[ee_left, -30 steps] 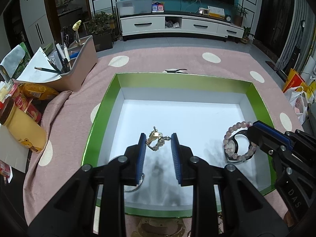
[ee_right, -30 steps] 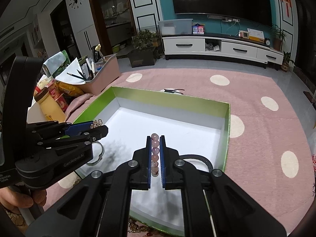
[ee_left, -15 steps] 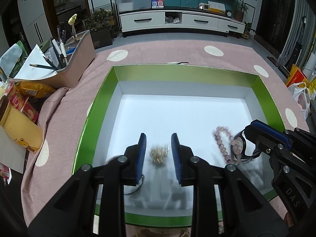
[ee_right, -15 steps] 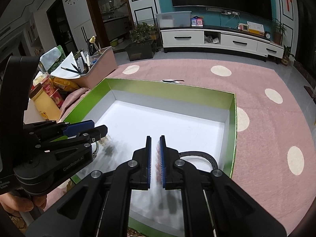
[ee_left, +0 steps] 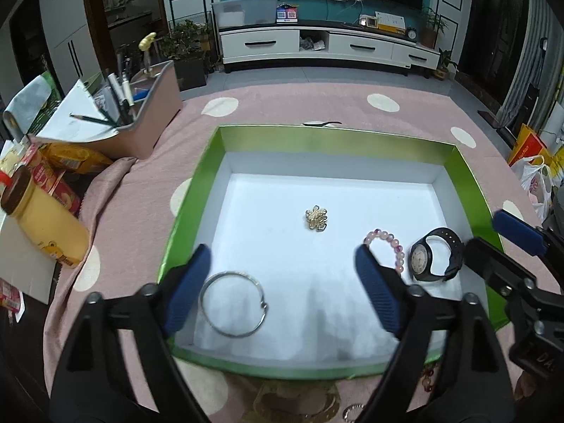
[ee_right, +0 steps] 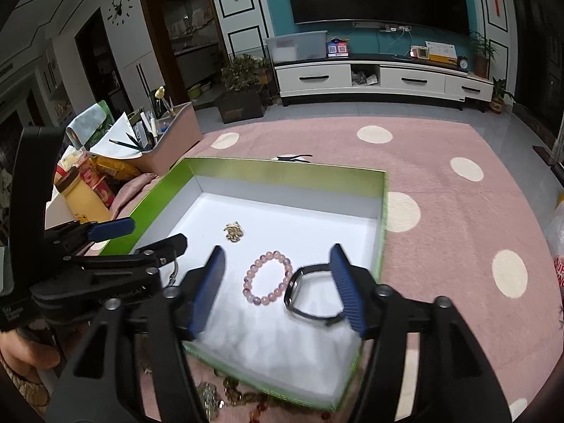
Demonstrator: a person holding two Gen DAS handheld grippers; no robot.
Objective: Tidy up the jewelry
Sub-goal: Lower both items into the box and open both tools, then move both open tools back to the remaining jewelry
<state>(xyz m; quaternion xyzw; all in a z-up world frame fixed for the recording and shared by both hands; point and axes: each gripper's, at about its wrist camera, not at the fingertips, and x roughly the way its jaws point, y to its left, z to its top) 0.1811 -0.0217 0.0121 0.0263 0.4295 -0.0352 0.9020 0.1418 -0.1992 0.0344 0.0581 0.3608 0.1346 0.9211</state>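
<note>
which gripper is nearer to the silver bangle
Left. The left gripper hangs open right over the silver bangle, which lies by its left finger. The right gripper is open over the pink bead bracelet and black watch, across the box.

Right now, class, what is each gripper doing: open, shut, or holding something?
Left gripper: open, holding nothing.
Right gripper: open, holding nothing.

Right tongs [ee_left: 518,253] body: "DA" (rest cut off); nothing else legible.
</note>
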